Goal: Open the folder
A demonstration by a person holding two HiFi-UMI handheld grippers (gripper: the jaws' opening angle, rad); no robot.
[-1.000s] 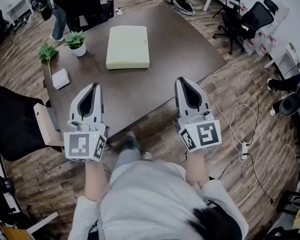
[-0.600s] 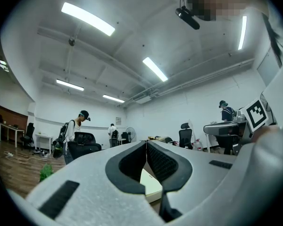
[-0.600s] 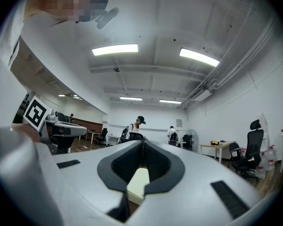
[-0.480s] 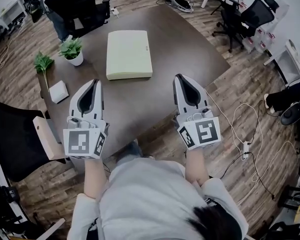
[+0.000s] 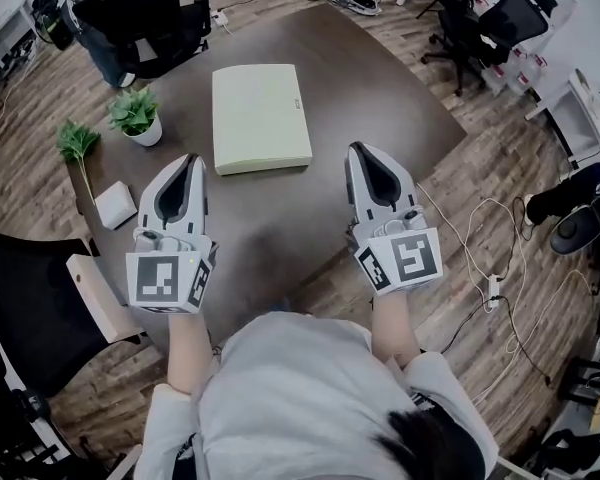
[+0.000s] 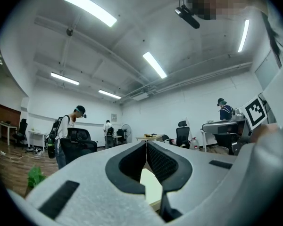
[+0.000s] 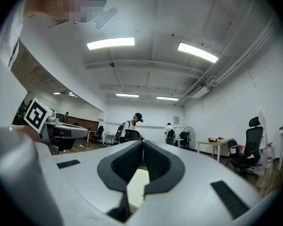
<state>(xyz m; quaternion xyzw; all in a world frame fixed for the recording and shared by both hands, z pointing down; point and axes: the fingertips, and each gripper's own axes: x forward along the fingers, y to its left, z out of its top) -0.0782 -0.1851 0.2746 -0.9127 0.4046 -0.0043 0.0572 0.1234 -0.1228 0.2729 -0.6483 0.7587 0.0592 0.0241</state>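
Note:
A pale yellow-green folder (image 5: 260, 118) lies closed and flat on the dark brown table (image 5: 380, 78), toward its far middle. In the head view my left gripper (image 5: 189, 159) is held level over the table's near left part, its jaws together and empty. My right gripper (image 5: 362, 149) hovers over the near right part, jaws also together with nothing in them. Both tips stop short of the folder's near edge, one on each side. In the left gripper view the folder (image 6: 151, 188) shows below the closed tips (image 6: 146, 143); the right gripper view shows the folder (image 7: 137, 186) the same way.
Two small potted plants (image 5: 135, 115) (image 5: 75, 140) and a white box (image 5: 113, 204) stand on the table's left side. Black office chairs are at the left (image 5: 30, 283) and beyond the table (image 5: 140, 13). Cables (image 5: 490, 288) trail on the wooden floor at right. People stand far off.
Both grippers have moved forward together, from over the table's near edge to over the tabletop, closer to the folder. Their jaws stayed together.

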